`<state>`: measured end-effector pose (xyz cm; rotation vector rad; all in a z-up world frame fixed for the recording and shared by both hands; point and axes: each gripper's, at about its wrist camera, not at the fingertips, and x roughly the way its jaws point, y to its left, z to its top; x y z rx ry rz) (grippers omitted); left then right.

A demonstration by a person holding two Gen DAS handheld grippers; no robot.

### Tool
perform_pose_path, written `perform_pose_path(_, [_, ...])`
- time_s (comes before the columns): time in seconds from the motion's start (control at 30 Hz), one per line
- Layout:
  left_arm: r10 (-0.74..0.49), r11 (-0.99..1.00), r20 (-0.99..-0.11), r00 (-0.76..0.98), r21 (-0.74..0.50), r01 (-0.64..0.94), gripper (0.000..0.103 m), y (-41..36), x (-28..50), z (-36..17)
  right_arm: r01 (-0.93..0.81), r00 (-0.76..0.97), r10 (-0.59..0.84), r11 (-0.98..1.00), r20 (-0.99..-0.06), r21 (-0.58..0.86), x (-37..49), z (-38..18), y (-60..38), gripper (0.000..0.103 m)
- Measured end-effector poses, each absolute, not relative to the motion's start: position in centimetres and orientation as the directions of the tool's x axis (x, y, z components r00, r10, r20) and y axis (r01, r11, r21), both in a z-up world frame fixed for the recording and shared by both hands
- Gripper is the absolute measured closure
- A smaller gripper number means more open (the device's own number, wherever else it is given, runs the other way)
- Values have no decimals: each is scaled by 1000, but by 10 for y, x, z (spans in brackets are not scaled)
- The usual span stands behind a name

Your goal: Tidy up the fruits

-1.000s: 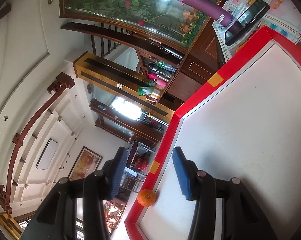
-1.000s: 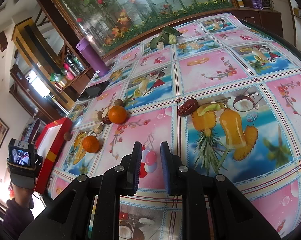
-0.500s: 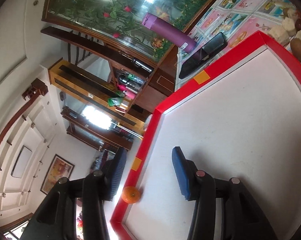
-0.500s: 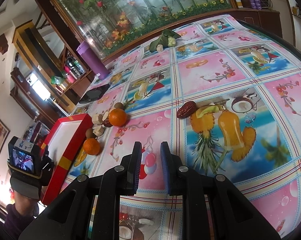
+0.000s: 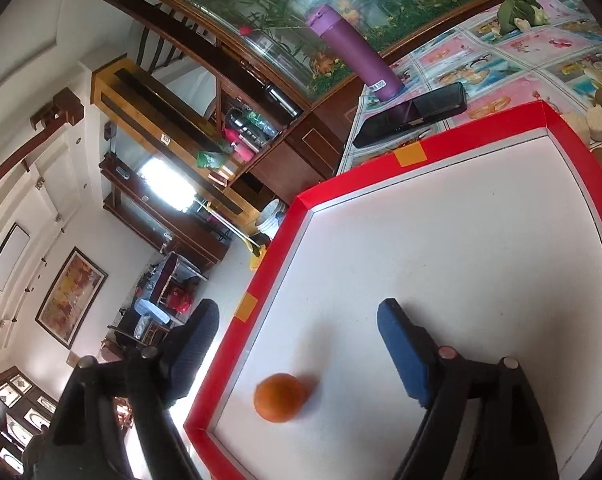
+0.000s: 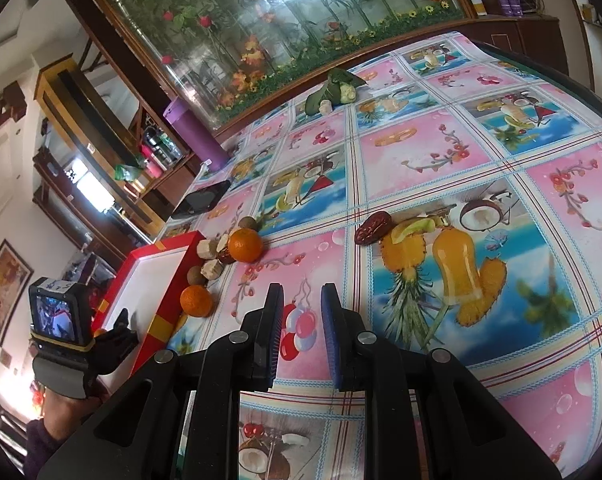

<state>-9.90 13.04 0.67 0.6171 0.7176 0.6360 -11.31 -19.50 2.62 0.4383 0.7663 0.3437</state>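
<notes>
A red-rimmed white tray [image 5: 301,204] holds one orange [image 5: 279,397] near its near corner. My left gripper [image 5: 297,334] is open and empty above the tray, with the orange lying below its fingers. In the right wrist view the tray [image 6: 167,292] lies at the left of the table. Two oranges [image 6: 245,245] [image 6: 196,301], brown round fruits [image 6: 193,275], pale chunks [image 6: 211,269] and a date [image 6: 373,228] lie on the fruit-patterned tablecloth. My right gripper [image 6: 301,334] hovers over the cloth, its jaws a narrow gap apart with nothing between them.
A purple bottle [image 5: 351,54] and a black phone [image 5: 411,119] stand beyond the tray. Green leaves with a pale fruit [image 6: 333,92] lie at the table's far edge. The left gripper with its camera [image 6: 59,318] shows at the left of the right wrist view.
The left gripper has swung over the tray, so the orange now lies inside the tray between its fingers. The right gripper has barely moved.
</notes>
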Motion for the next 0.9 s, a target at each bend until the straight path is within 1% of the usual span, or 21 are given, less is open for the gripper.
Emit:
perform_pose_path(0.07, [699, 652, -393, 597, 694, -307, 18, 134, -100, 7, -123, 674, 447, 853, -588, 507, -112, 26, -201, 78])
perform_pose_path(0.1, [707, 643, -386, 592, 699, -313, 18, 136, -99, 7, -116, 675, 450, 848, -585, 518, -112, 25, -205, 77])
perform_pose_path(0.17, [731, 619, -364, 577, 710, -336, 18, 141, -98, 8, -100, 679, 447, 842, -583, 529, -111, 25, -209, 77])
perform_pose_path(0.3, [756, 604, -370, 540, 713, -357, 21, 152, -99, 7, -85, 688, 421, 856, -591, 511, -111, 26, -213, 77])
perform_pose_path(0.4, [765, 597, -368, 528, 714, -366, 21, 157, -99, 9, -75, 690, 396, 872, -606, 485, -109, 26, -215, 77])
perform_pose_path(0.5, [766, 600, -378, 520, 710, -369, 21, 159, -98, 10, -64, 682, 378, 883, -626, 464, -107, 25, -220, 77])
perform_pose_path(0.6, [772, 601, -384, 506, 701, -384, 21, 162, -93, 8, -64, 676, 340, 911, -654, 408, -102, 27, -221, 76])
perform_pose_path(0.63, [773, 604, -393, 499, 698, -385, 22, 164, -90, 8, -63, 674, 332, 915, -660, 397, -100, 27, -221, 72])
perform_pose_path(0.77, [780, 598, -397, 483, 701, -390, 23, 167, -80, 7, -60, 660, 323, 923, -679, 381, -83, 29, -220, 71])
perform_pose_path(0.87, [758, 629, -430, 491, 680, -377, 21, 168, -83, 8, -63, 637, 343, 916, -690, 396, -68, 32, -214, 71])
perform_pose_path(0.9, [747, 643, -442, 497, 670, -370, 18, 168, -85, 8, -67, 631, 344, 917, -695, 393, -62, 34, -210, 71])
